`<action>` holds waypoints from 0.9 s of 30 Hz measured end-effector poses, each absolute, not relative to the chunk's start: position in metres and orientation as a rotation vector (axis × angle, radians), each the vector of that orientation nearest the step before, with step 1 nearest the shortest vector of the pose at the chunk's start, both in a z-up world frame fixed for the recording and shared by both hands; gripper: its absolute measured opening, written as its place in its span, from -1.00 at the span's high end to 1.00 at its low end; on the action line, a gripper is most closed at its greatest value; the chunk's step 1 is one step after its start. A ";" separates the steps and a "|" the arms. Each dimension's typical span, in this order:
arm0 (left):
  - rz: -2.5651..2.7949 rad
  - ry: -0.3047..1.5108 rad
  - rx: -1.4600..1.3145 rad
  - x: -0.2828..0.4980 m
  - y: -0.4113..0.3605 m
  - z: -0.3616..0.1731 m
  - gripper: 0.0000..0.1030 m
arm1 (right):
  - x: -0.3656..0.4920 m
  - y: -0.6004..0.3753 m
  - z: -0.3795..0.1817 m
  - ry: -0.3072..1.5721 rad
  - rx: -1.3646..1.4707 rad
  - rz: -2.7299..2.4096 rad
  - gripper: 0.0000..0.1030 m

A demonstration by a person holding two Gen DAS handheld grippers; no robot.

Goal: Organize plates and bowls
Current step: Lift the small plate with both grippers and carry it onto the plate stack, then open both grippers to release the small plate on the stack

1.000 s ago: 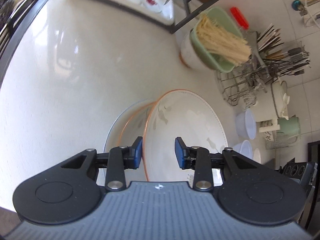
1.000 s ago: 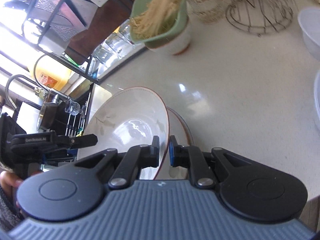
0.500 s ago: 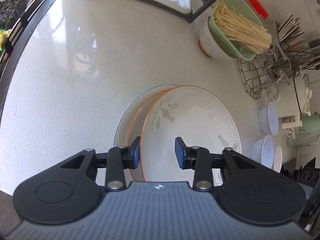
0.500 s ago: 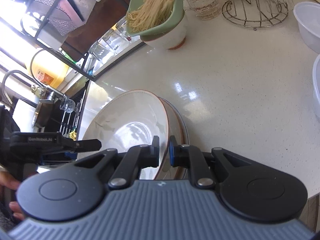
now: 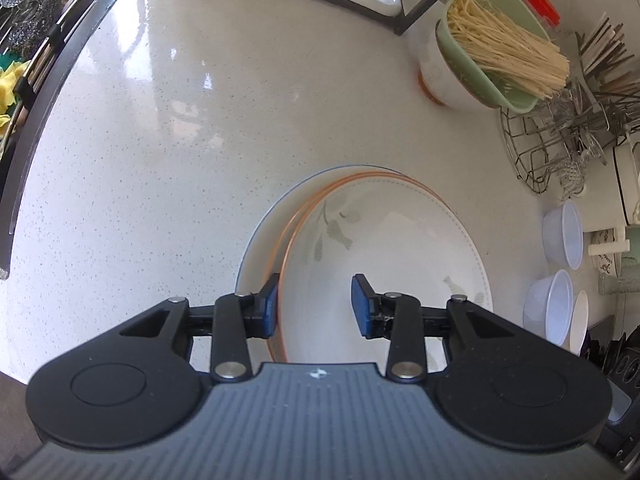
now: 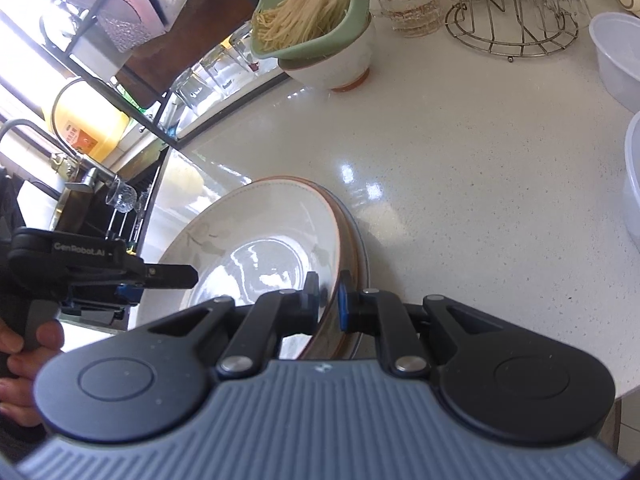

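The right gripper (image 6: 329, 295) clamps the near rim of the flowered plate (image 5: 384, 248), tilting it onto the plate stack (image 5: 256, 248) on the counter (image 5: 160, 160), while the left gripper (image 5: 314, 306), jaws just widened, straddles its rim ungripped, apparently releasing.

Top plate (image 5: 384, 256): cream, orange rim, faint grey-green leaf print, glossy well; tilted, one edge raised off stack. Second orange-rimmed plate (image 5: 286, 232) directly beneath, only crescent showing. Bottom plate (image 5: 256, 236): white, thin blue-grey rim, flat on countertop (image 5: 160, 152), near its front edge. Three small white bowls (image 5: 564, 236) on their sides in row at countertop's right edge, well apart from plate stack.
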State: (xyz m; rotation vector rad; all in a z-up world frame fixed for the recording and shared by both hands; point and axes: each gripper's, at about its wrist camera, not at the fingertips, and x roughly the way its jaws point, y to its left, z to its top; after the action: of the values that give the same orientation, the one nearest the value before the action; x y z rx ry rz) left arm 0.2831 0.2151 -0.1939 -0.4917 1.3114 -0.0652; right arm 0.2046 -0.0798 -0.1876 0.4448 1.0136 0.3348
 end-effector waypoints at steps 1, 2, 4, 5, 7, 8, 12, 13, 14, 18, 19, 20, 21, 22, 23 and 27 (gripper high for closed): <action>-0.064 1.318 -0.488 0.284 0.215 -0.193 0.18 | 0.205 -0.079 -0.188 1.017 0.449 0.332 0.75; -0.063 1.331 -0.495 0.285 0.215 -0.193 0.15 | 0.206 -0.079 -0.189 1.019 0.454 0.328 0.75; -0.059 1.352 -0.543 0.285 0.219 -0.193 0.05 | 0.207 -0.078 -0.190 1.024 0.456 0.325 0.73; -0.055 1.353 -0.562 0.285 0.221 -0.193 0.04 | 0.208 -0.078 -0.192 1.025 0.455 0.328 0.73; -0.050 1.361 -0.587 0.283 0.225 -0.192 0.04 | 0.209 -0.077 -0.194 1.031 0.464 0.331 0.72; -0.049 1.367 -0.603 0.282 0.227 -0.192 0.03 | 0.210 -0.077 -0.195 1.034 0.465 0.334 0.72; -0.065 1.397 -0.687 0.271 0.240 -0.193 -0.01 | 0.211 -0.071 -0.196 1.023 0.439 0.343 0.70; -0.056 1.400 -0.698 0.266 0.245 -0.192 -0.03 | 0.211 -0.069 -0.196 1.017 0.427 0.345 0.73; -0.043 1.401 -0.697 0.263 0.248 -0.191 -0.03 | 0.212 -0.067 -0.195 1.012 0.411 0.344 0.72; -0.033 1.373 -0.730 0.253 0.261 -0.184 -0.03 | 0.213 -0.066 -0.195 0.986 0.407 0.334 0.71; -0.021 1.363 -0.711 0.252 0.262 -0.180 -0.03 | 0.214 -0.066 -0.195 0.981 0.409 0.330 0.71; -0.017 1.347 -0.691 0.251 0.261 -0.175 -0.03 | 0.213 -0.066 -0.194 0.973 0.402 0.326 0.72; -0.022 1.331 -0.679 0.250 0.260 -0.171 -0.03 | 0.213 -0.065 -0.192 0.965 0.391 0.324 0.70; -0.029 1.310 -0.673 0.250 0.258 -0.165 -0.03 | 0.212 -0.065 -0.189 0.957 0.379 0.319 0.70; -0.034 1.291 -0.668 0.249 0.256 -0.160 -0.03 | 0.211 -0.066 -0.185 0.949 0.364 0.315 0.70; -0.036 1.210 -0.615 0.248 0.243 -0.139 -0.03 | 0.203 -0.070 -0.168 0.893 0.286 0.291 0.70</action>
State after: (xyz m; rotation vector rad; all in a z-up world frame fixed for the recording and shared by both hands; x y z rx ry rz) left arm 0.2484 0.2432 -0.1391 -0.6151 1.2096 -0.0357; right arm 0.2034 -0.0697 -0.1683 0.2864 0.8931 0.2909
